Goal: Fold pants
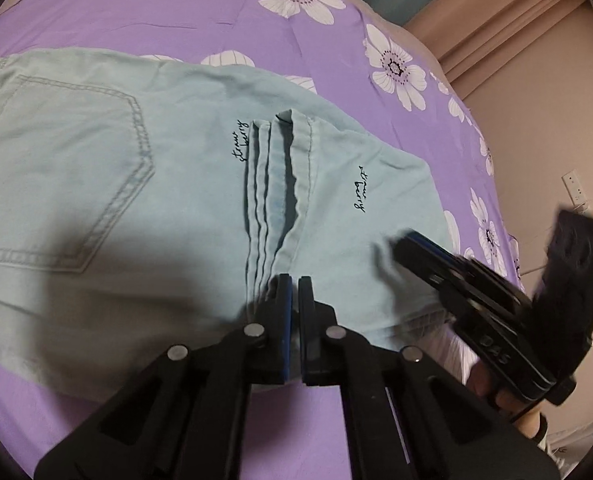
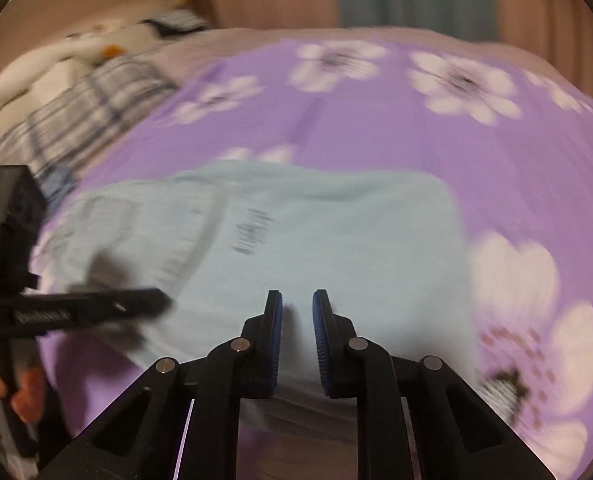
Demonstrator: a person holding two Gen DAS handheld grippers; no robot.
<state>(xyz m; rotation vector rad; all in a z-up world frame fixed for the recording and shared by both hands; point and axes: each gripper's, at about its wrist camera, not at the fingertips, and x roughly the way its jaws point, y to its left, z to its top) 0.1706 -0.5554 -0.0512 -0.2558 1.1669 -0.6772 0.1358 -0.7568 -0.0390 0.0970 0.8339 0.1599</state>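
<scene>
The light blue pants (image 1: pixel 136 184) lie folded on the purple flowered bedspread (image 1: pixel 216 20), back pocket at the left, leg hems stacked in the middle. My left gripper (image 1: pixel 295 280) sits over the near edge of the hems, its jaws almost together with only a thin gap; I cannot tell if cloth is pinched. My right gripper (image 2: pixel 297 300) is open and empty just above the folded pants (image 2: pixel 336 232). It also shows blurred at the right of the left wrist view (image 1: pixel 436 256). The left gripper shows at the left of the right wrist view (image 2: pixel 152 304).
The bedspread (image 2: pixel 376 128) covers the bed. A plaid cloth and pale bedding (image 2: pixel 76 108) lie at the far left. A wall with a socket (image 1: pixel 574 188) is at the right, curtains behind the bed.
</scene>
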